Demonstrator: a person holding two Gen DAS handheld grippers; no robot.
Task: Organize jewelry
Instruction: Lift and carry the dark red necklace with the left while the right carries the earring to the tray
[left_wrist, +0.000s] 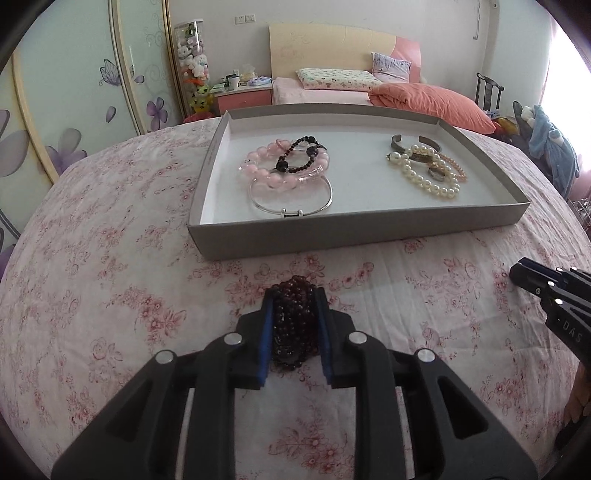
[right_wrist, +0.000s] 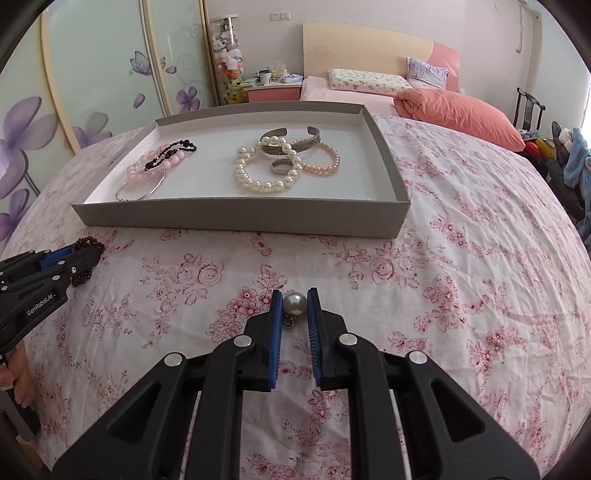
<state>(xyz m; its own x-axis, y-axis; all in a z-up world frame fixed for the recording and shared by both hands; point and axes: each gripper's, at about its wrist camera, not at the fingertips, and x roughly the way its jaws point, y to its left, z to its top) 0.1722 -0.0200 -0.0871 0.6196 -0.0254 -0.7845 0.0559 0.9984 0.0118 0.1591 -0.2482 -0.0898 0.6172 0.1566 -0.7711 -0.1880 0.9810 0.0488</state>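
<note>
While both your grippers are clamped, each wrist view shows only its own catch clearly.

Your left gripper (left_wrist: 294, 325) squeezes a dark garnet bead bracelet (left_wrist: 293, 314) over the floral bedspread (left_wrist: 110, 258), the grey tray (left_wrist: 351, 236) at twelve o'clock. Only the right wrist view reveals the pearl pendant (right_wrist: 294, 304) pinched in your right gripper (right_wrist: 294, 314), and a ring (right_wrist: 280, 167) among the tray's pearls.

Left gripper (left_wrist: 294, 295) jaws clamp dark bead bracelet (left_wrist: 293, 325) (tray (left_wrist: 332, 232) beyond).
</note>
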